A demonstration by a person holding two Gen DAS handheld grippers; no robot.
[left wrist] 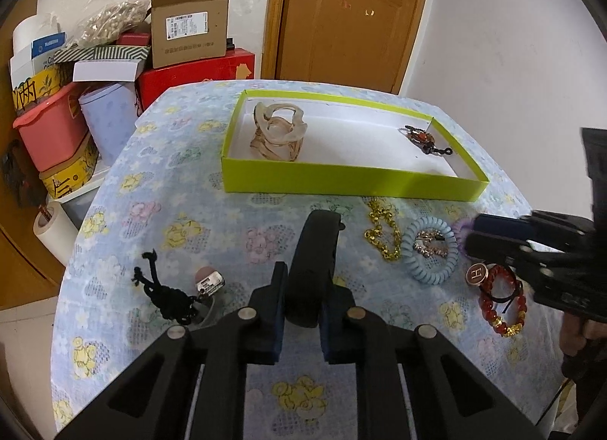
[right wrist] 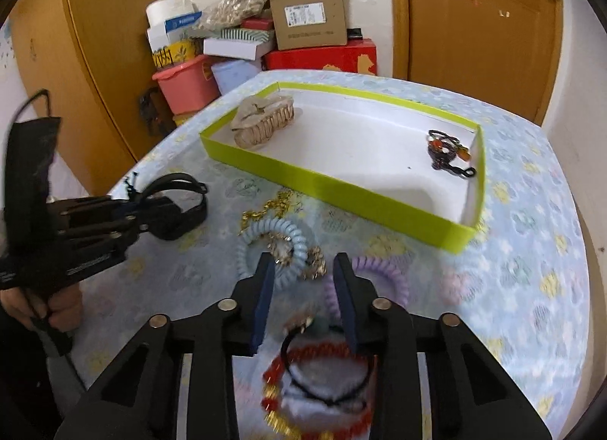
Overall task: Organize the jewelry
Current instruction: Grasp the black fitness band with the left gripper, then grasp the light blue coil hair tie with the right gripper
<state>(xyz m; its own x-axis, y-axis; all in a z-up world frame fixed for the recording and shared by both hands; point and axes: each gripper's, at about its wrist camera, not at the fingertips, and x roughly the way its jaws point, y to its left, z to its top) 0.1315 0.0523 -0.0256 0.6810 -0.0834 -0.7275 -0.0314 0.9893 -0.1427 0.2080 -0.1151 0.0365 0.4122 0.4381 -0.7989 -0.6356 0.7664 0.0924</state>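
A lime-green tray (left wrist: pixel 349 180) (right wrist: pixel 341 189) holds a beige hair claw (left wrist: pixel 279 131) (right wrist: pixel 261 121) at its left and a dark beaded piece (left wrist: pixel 426 138) (right wrist: pixel 445 151) at its right. My left gripper (left wrist: pixel 303 284) (right wrist: pixel 167 212) is shut on a black headband (left wrist: pixel 315 250) (right wrist: pixel 182 197), held above the cloth. My right gripper (right wrist: pixel 303 269) (left wrist: pixel 474 235) is open, low over a purple coil hair tie (right wrist: pixel 383 275) (left wrist: pixel 461 229). A blue coil tie (left wrist: pixel 428 250) (right wrist: pixel 271 246), gold chain (left wrist: pixel 383 231) and red bead bracelet (left wrist: pixel 500 299) (right wrist: pixel 322 387) lie nearby.
A black cord piece (left wrist: pixel 167 294) and a small clip (left wrist: pixel 208 280) lie on the floral tablecloth (left wrist: pixel 151 212) at the left. Stacked boxes and a pink bin (left wrist: pixel 53 129) stand beyond the table's far left edge. A wooden door (left wrist: pixel 349 11) is behind.
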